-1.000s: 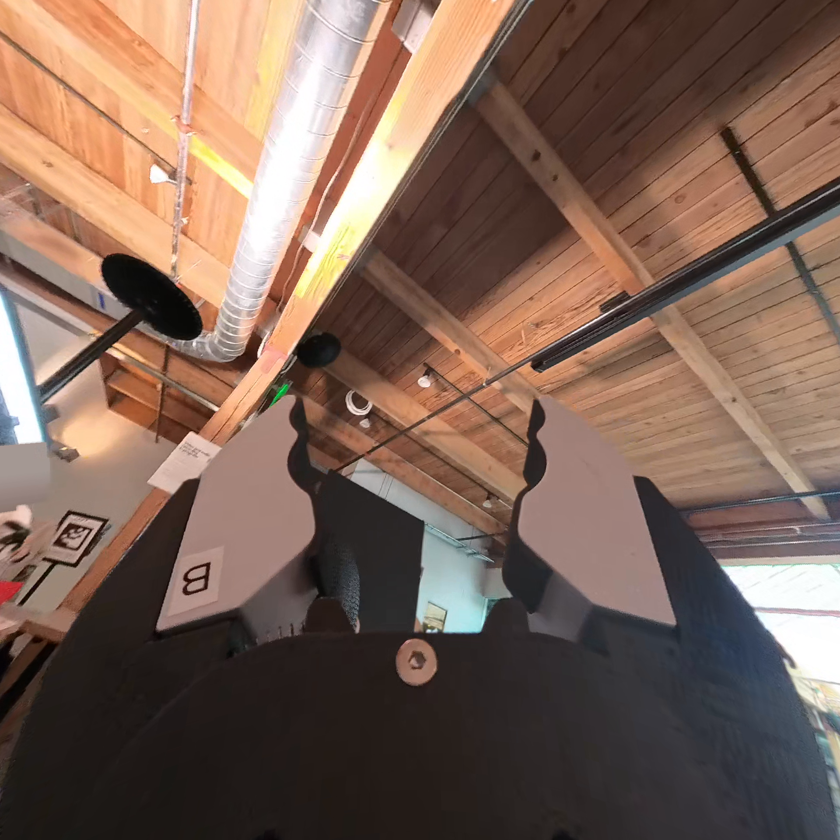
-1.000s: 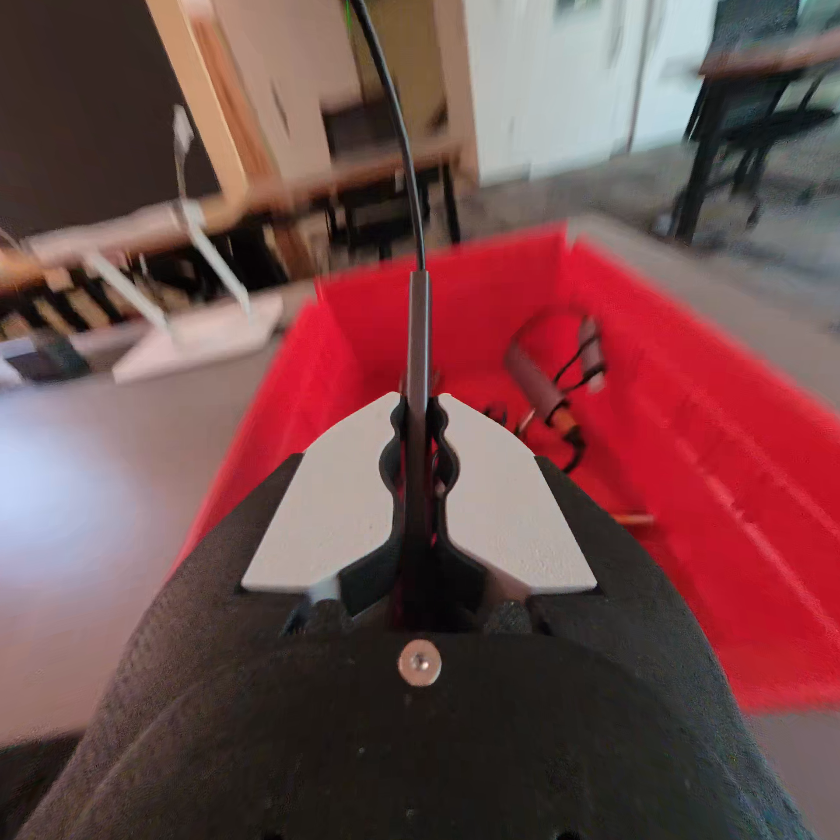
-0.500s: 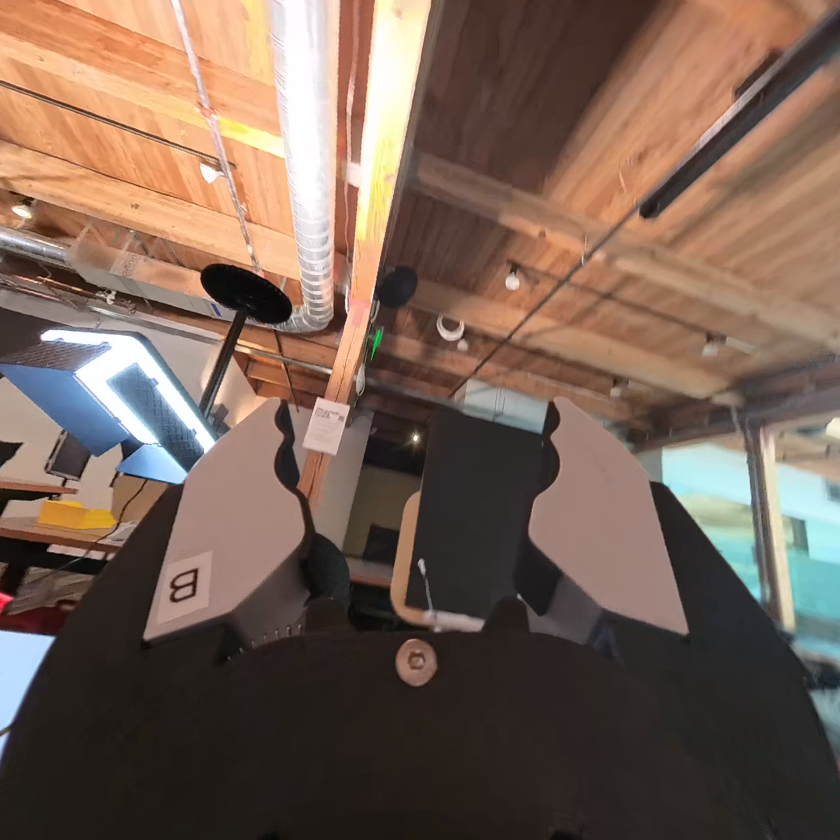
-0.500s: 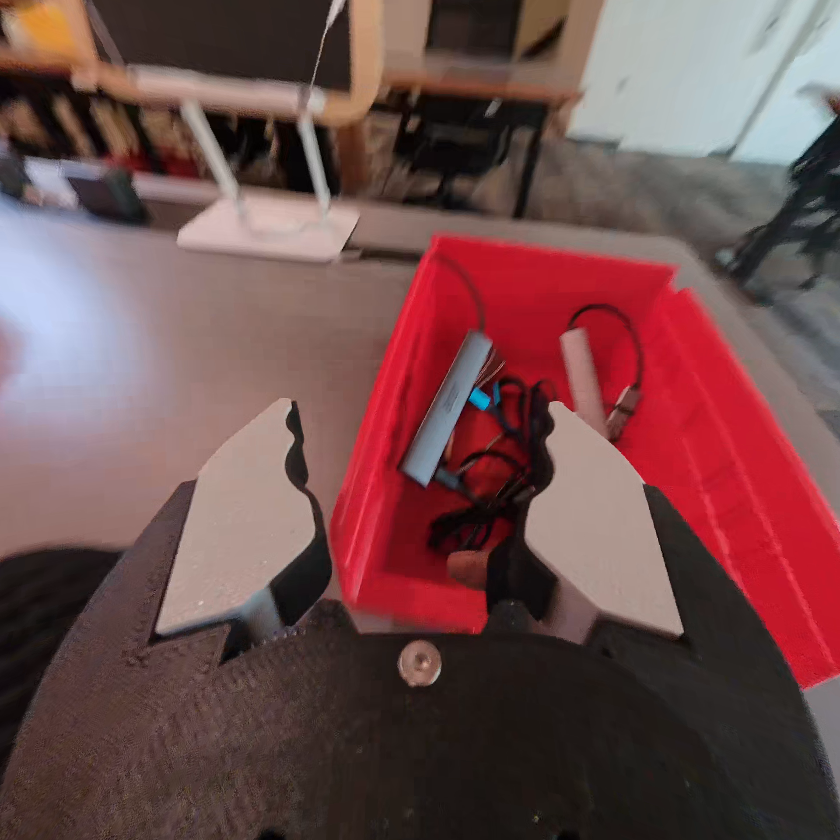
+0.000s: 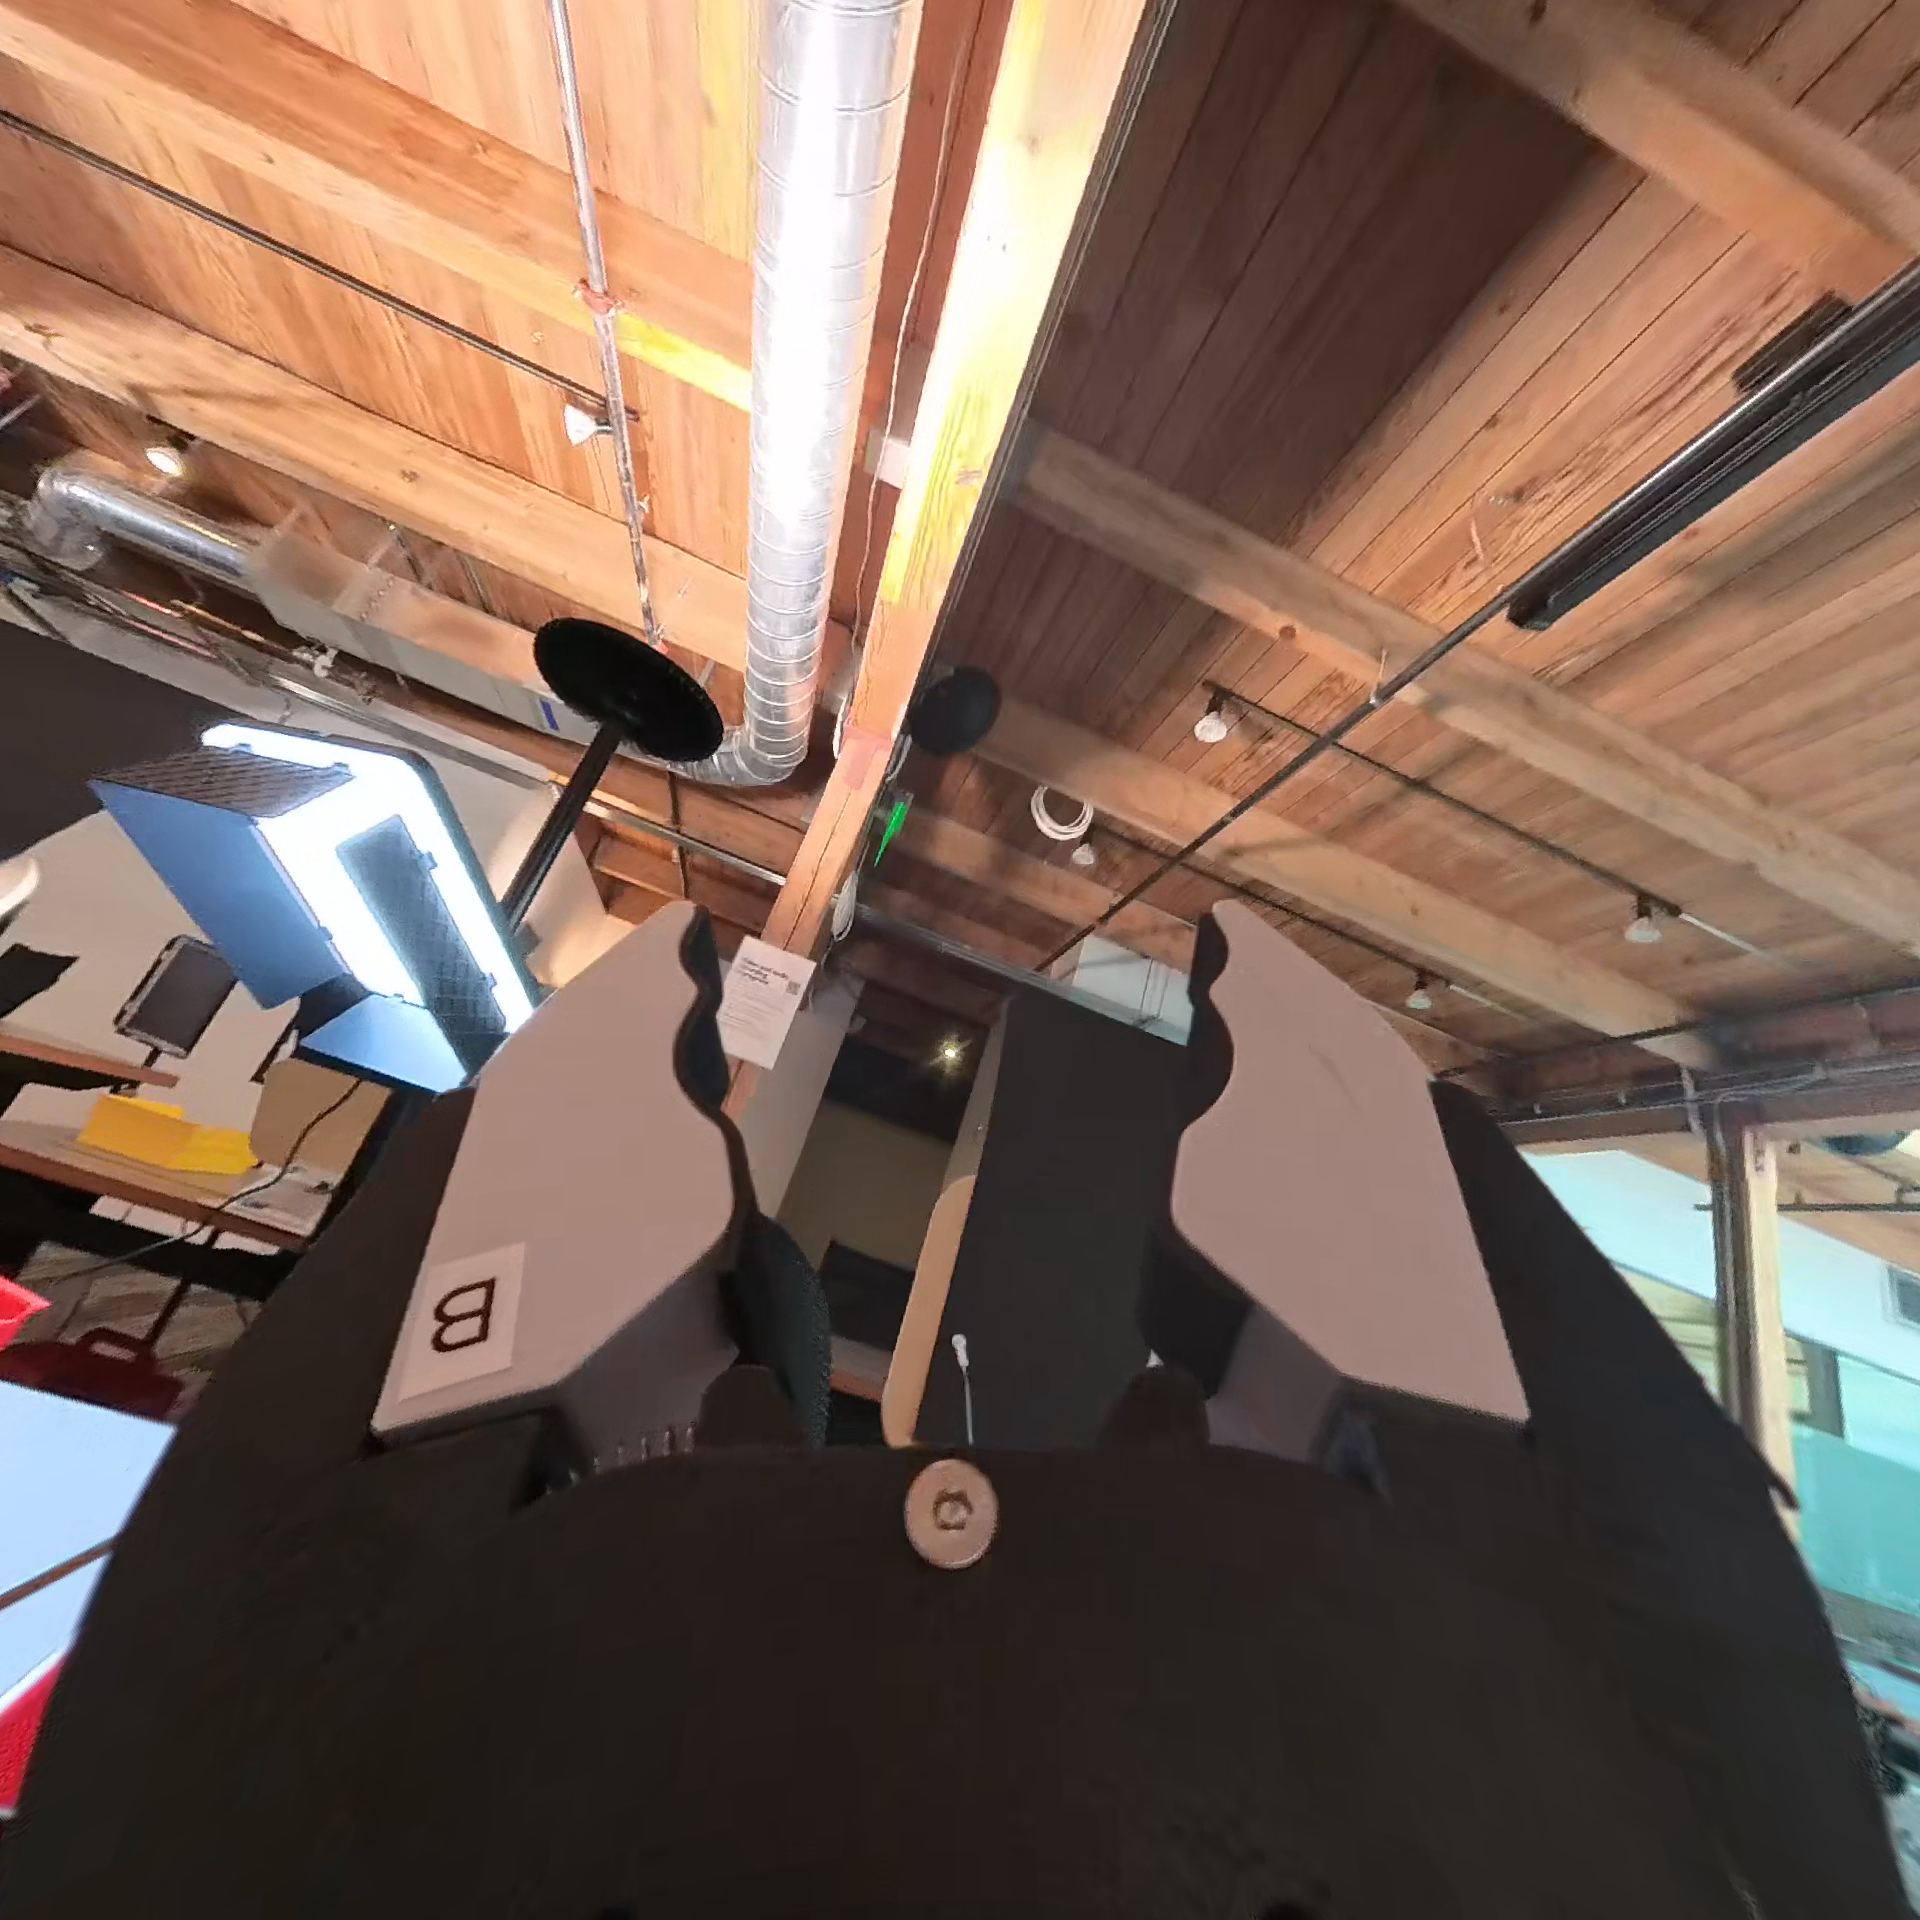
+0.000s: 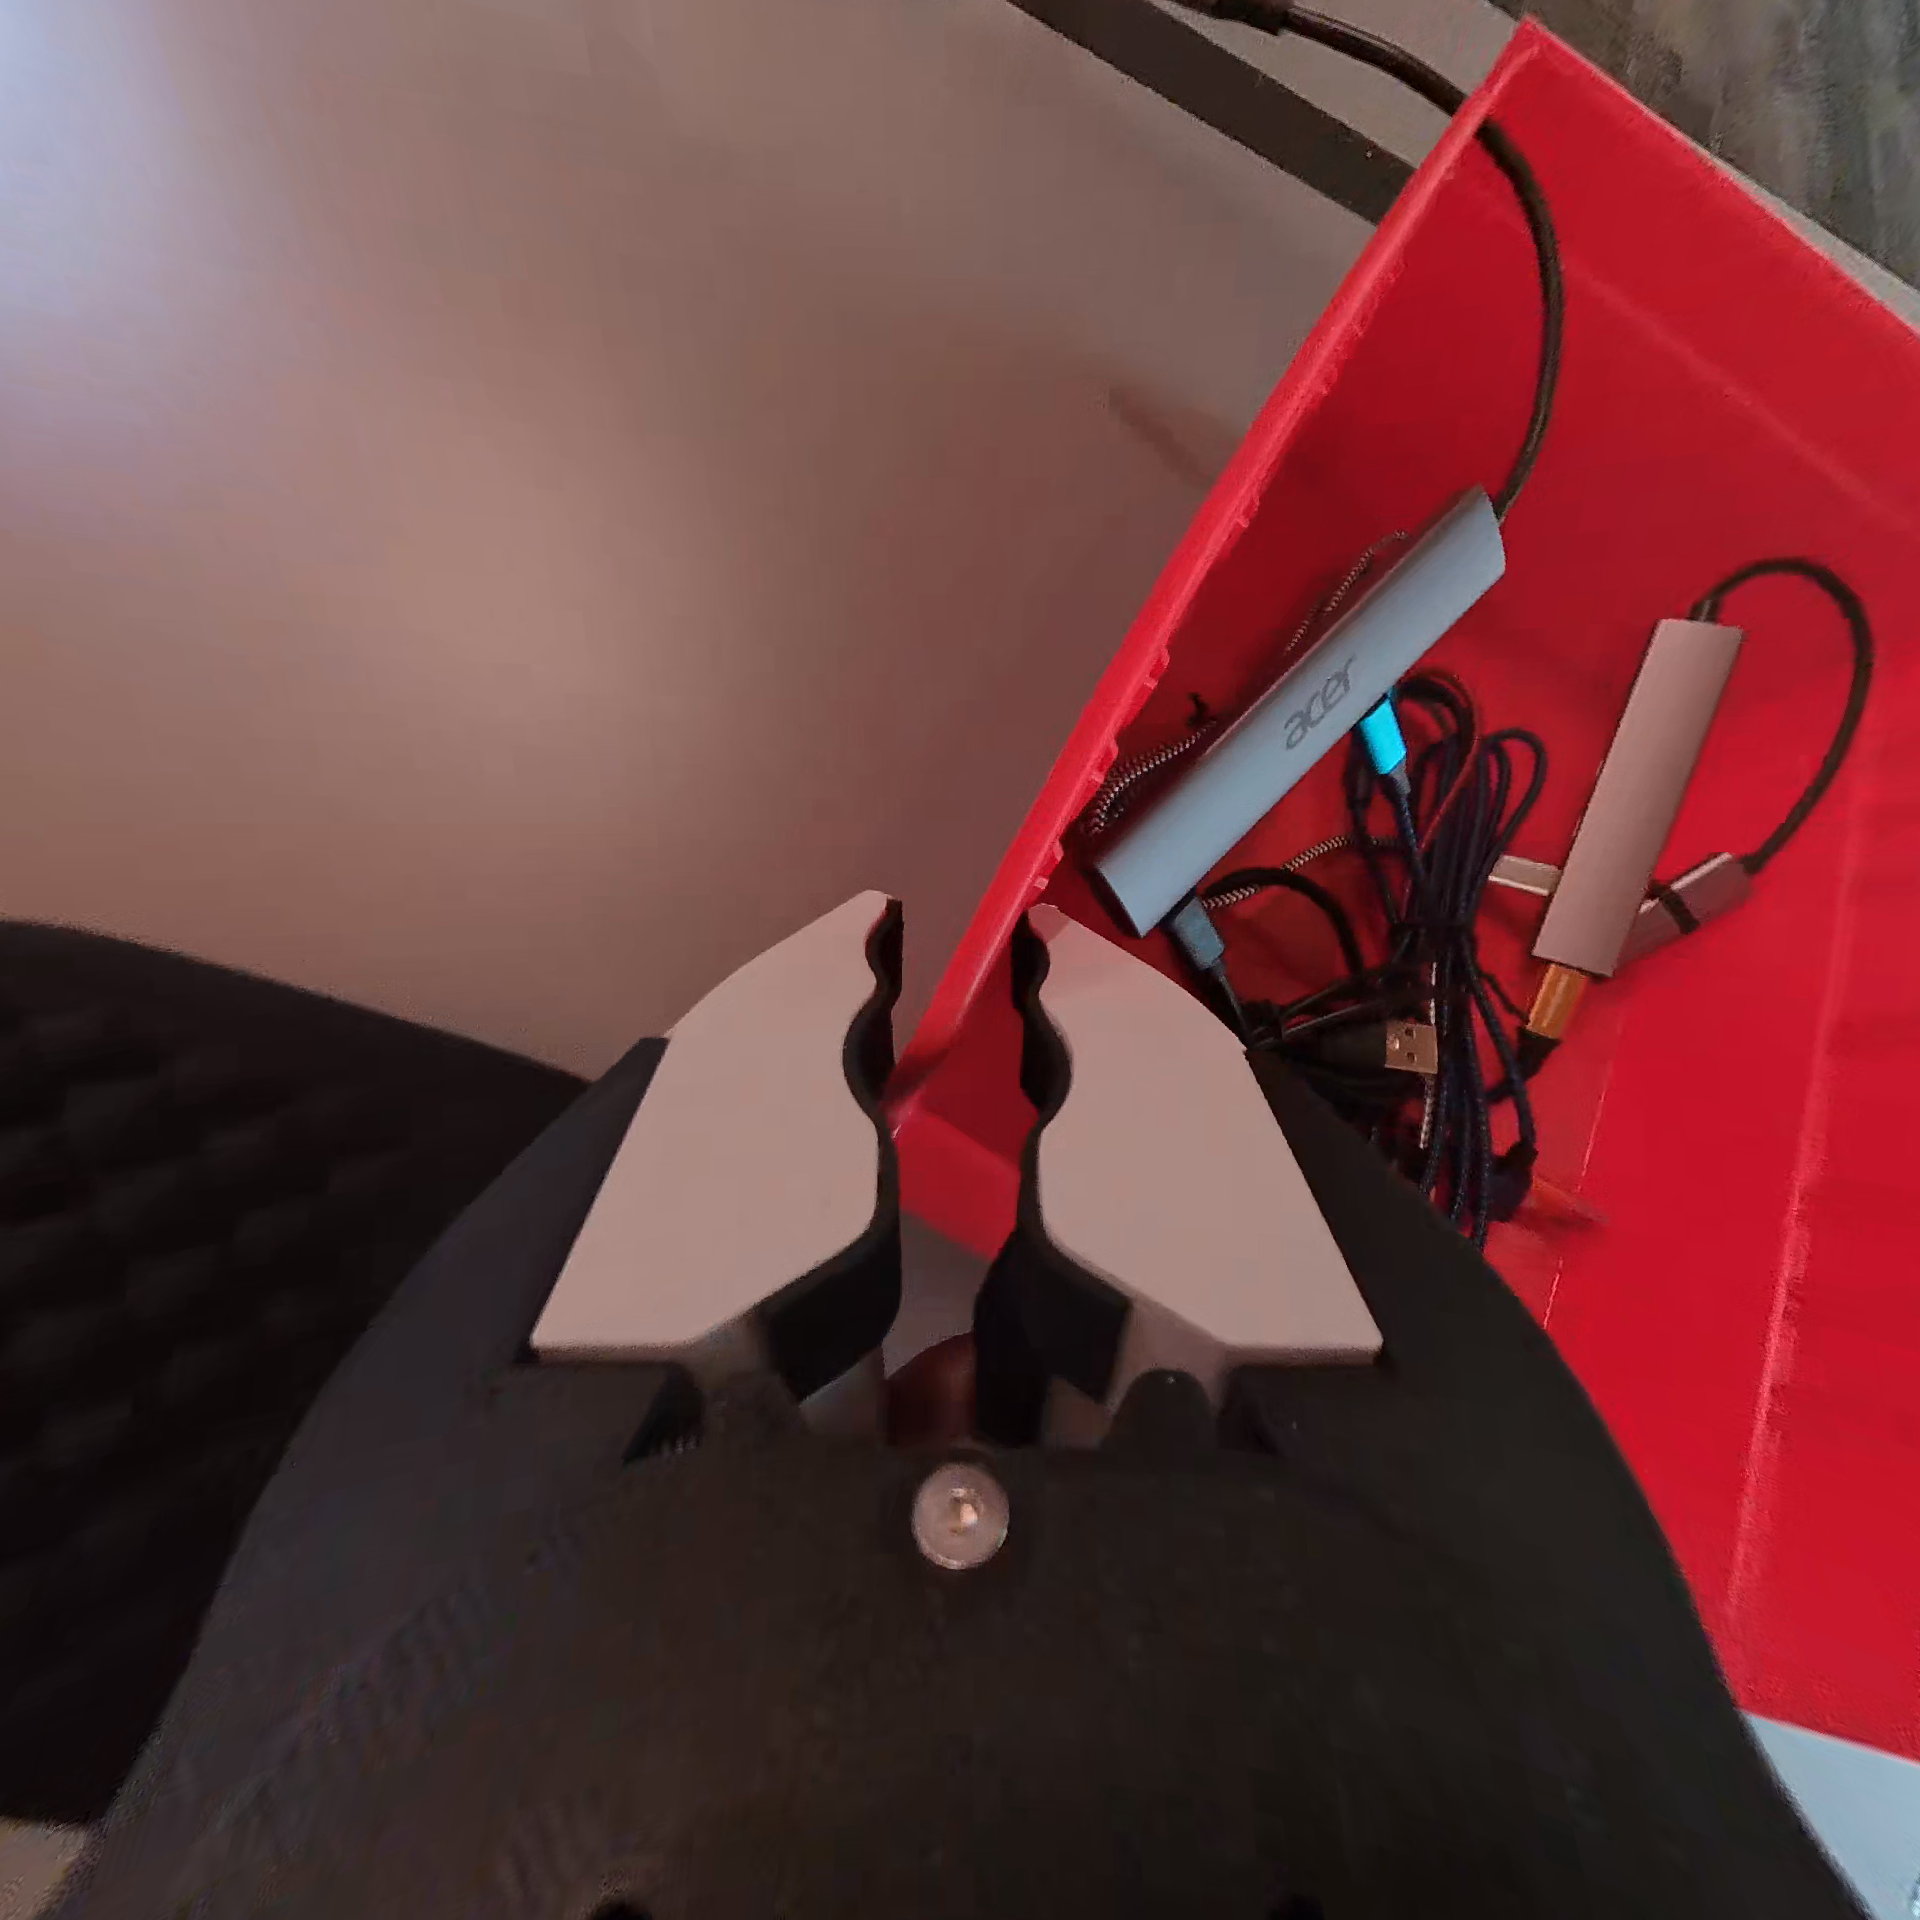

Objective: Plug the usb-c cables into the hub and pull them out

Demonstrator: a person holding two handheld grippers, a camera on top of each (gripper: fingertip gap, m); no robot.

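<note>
Ceiling beams [image 5: 1299, 644] and a silver duct [image 5: 810, 364] fill the left wrist view; the left tool [image 5: 951, 1049] gapes wide and empty, tilted upward much as half a second ago. Right wrist view: the right tool [image 6: 956, 935] has narrowed to a slim gap, gripping nothing, over the near corner of the red bin [image 6: 1714, 1351] on the table [image 6: 520, 520]. Inside, the grey hub [image 6: 1299, 717] lies diagonally, its long axis running lower left to upper right, beside tangled cables [image 6: 1455, 935] and a second hub [image 6: 1642, 800].
</note>
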